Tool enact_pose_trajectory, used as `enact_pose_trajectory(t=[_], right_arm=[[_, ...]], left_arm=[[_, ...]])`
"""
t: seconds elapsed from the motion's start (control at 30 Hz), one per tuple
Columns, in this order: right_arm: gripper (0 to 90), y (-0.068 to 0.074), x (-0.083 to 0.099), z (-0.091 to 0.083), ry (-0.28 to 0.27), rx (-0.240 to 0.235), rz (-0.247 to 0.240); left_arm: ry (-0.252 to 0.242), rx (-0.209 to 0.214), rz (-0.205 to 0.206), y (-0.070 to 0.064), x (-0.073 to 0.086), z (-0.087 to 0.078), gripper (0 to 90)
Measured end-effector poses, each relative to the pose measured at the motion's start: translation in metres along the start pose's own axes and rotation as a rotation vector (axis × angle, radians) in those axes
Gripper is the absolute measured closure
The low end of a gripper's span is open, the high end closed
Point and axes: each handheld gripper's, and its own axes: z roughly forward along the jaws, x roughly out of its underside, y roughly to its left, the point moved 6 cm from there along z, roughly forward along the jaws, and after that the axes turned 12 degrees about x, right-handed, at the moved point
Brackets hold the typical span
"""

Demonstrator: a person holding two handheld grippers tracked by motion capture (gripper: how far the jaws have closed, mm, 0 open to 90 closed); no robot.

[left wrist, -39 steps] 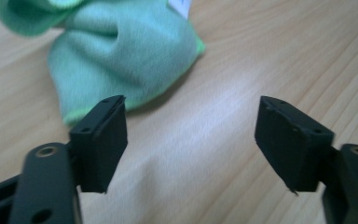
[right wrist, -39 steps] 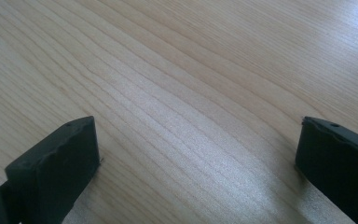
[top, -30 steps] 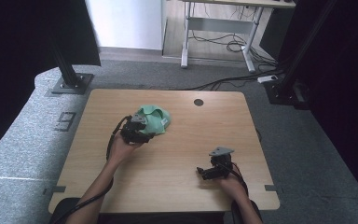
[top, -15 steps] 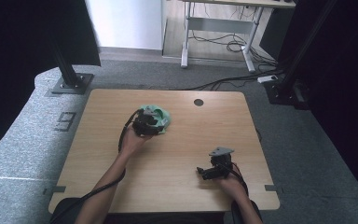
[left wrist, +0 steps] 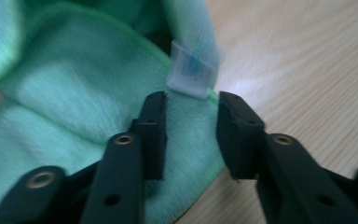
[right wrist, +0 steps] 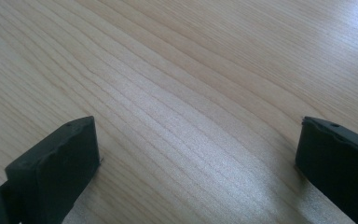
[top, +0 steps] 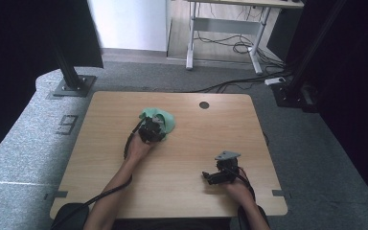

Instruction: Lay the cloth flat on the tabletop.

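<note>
Currently left gripper (left wrist: 190, 109) sits at the near edge of the green cloth (top: 162, 119), crumpled at about 11 o'clock from the table (top: 191, 201) centre; jaws parted around the hem just below the white tag (left wrist: 191, 74), not yet pinching. Risk: closing here catches only the tag or a thin hem, probably slips on lift; view is blurry. Right gripper (top: 210, 177) idle at 5 o'clock, jaws wide apart over bare wood. Versus 0.5 s ago: left gripper has pushed slightly further onto the cloth; right unchanged.
</note>
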Motion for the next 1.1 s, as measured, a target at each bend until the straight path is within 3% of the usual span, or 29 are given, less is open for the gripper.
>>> enact_pose_trajectory(t=[0.03, 0.13, 0.27, 0.63, 0.87, 1.1], right_arm=[[0.0, 0.000, 0.000, 0.000, 0.000, 0.000, 0.000], [0.0, 0.000, 0.000, 0.000, 0.000, 0.000, 0.000], [0.0, 0.000, 0.000, 0.000, 0.000, 0.000, 0.000], [0.0, 0.000, 0.000, 0.000, 0.000, 0.001, 0.001], [0.0, 0.002, 0.001, -0.001, 0.002, -0.002, 0.001], [0.0, 0.007, -0.001, -0.002, 0.020, -0.027, -0.030]], left_arm=[[-0.009, 0.014, -0.015, 0.000, 0.001, 0.000, 70.0], [-0.009, 0.022, -0.016, -0.003, 0.002, -0.001, 83.2], [0.004, 0.044, -0.005, -0.011, 0.005, -0.003, 85.6], [0.010, 0.130, 0.018, -0.044, 0.024, -0.013, 83.7], [0.016, 0.151, 0.050, -0.066, 0.036, -0.020, 80.6], [0.011, 0.195, 0.063, -0.091, 0.053, -0.030, 79.1]])
